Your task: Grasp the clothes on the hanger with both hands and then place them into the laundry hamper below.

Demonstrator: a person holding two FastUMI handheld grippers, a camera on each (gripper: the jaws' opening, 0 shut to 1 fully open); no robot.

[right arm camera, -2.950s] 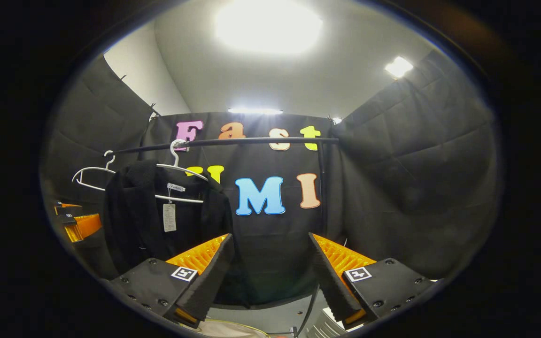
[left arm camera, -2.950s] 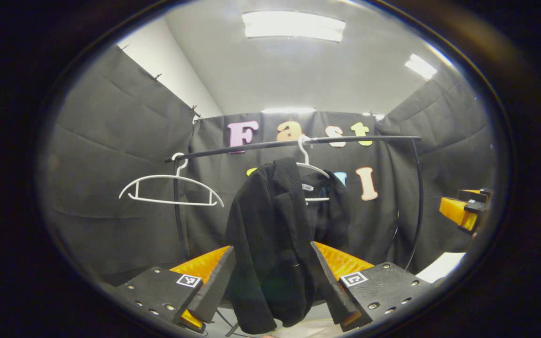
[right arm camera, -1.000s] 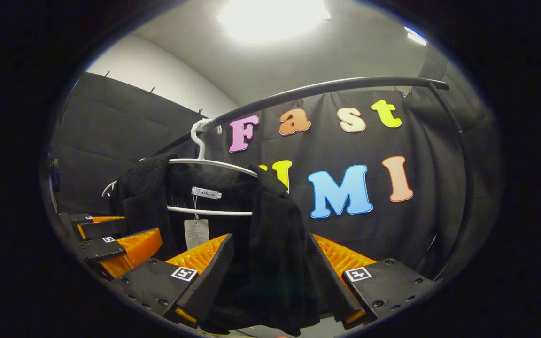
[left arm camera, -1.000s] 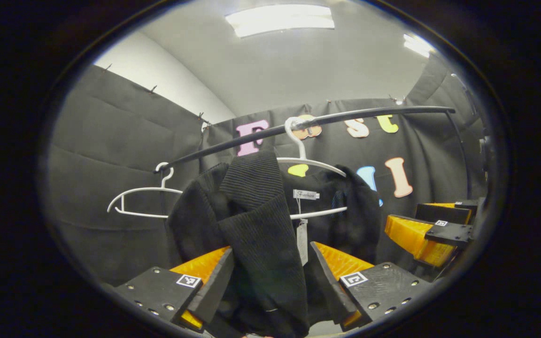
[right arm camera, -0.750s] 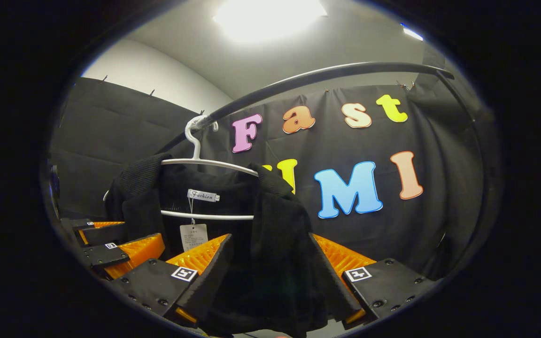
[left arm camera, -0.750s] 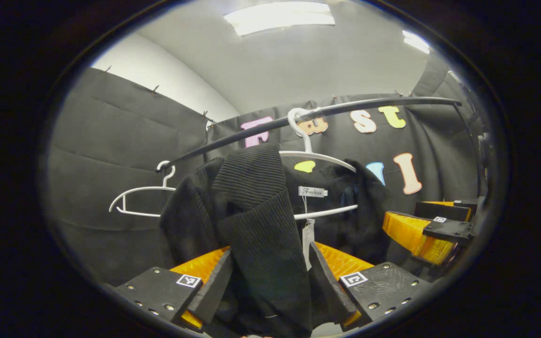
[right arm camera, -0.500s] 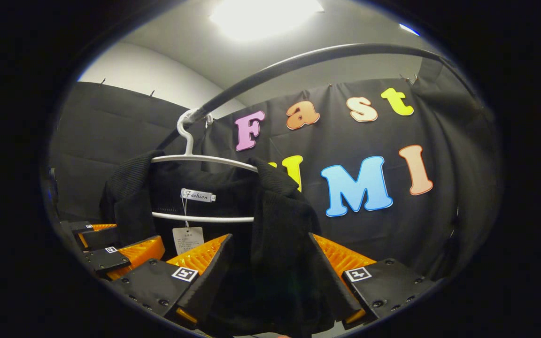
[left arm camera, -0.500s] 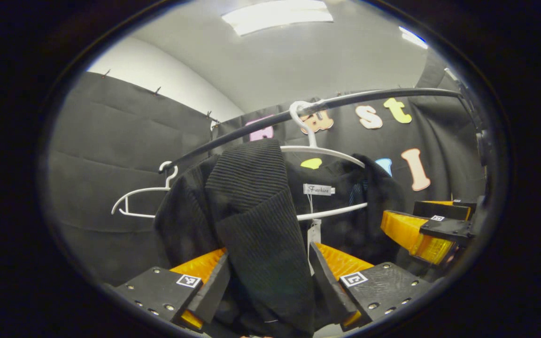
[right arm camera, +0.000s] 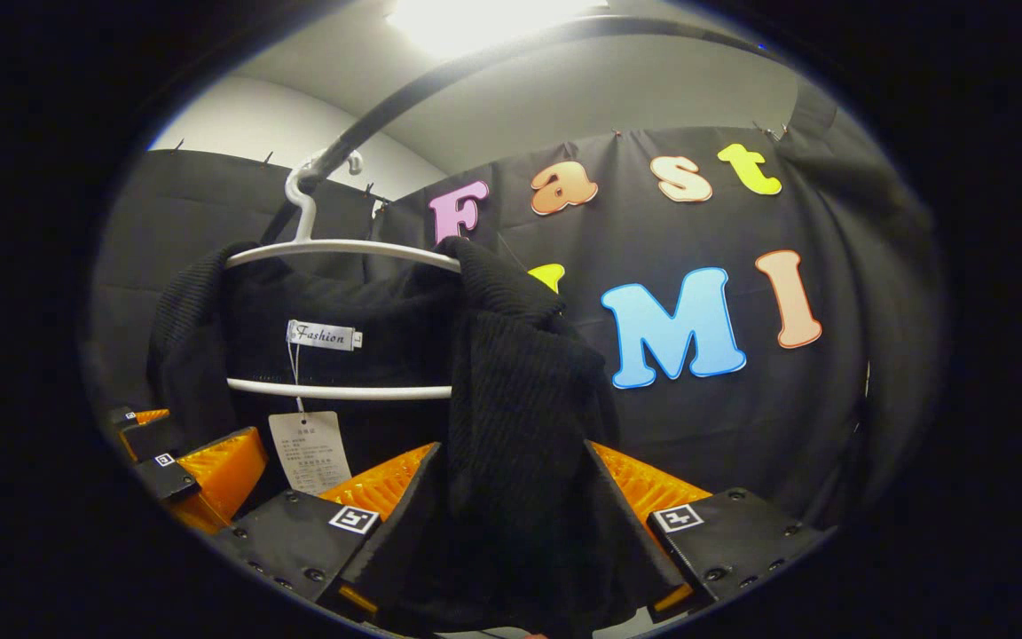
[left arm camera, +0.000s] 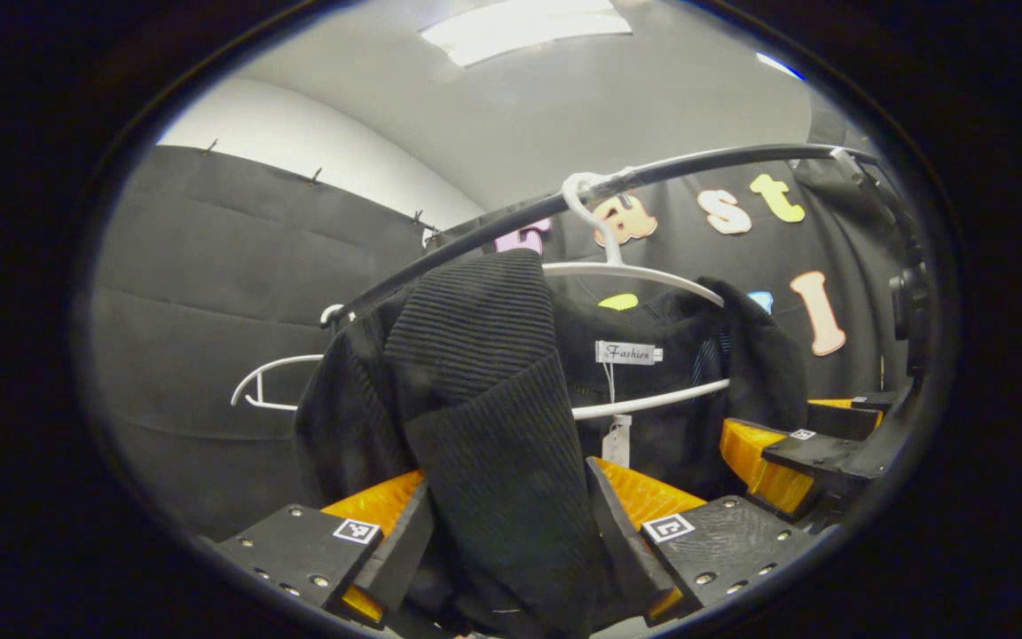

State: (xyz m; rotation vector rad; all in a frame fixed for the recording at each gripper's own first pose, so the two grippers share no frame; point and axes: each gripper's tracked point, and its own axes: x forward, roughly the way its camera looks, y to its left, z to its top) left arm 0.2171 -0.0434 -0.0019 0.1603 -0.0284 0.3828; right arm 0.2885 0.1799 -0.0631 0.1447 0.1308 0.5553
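Two grippers at the black jacket [left arm camera: 475, 373], one per front panel. The jacket hangs on a white hanger [left arm camera: 635, 271] hooked over the black rail [left arm camera: 493, 226].

Left gripper view: left gripper [left arm camera: 511, 532] has its jaws spread wide, with the jacket's ribbed left front panel hanging down between the fingers. Cloth lies against both inner faces, but I cannot tell whether they press on it; it reads as straddling, not clamped. The jacket's neck label [left arm camera: 628, 352] and paper swing tag [left arm camera: 617, 441] sit just right of that panel, in front of the hanger's lower bar. A second, bare white hanger [left arm camera: 267, 382] hangs farther left on the same rail, partly hidden behind the jacket's shoulder. The right gripper [left arm camera: 795, 448] shows at the far right, low, next to the jacket's other shoulder.

Right gripper view: right gripper [right arm camera: 511, 532] also has jaws wide apart, with the jacket's [right arm camera: 511, 399] right front panel draped between the fingers, same straddle. Hanger [right arm camera: 342, 253] and tag [right arm camera: 309, 450] lie to the left; the left gripper [right arm camera: 200, 475] is at the lower left edge, near the jacket's opposite side.
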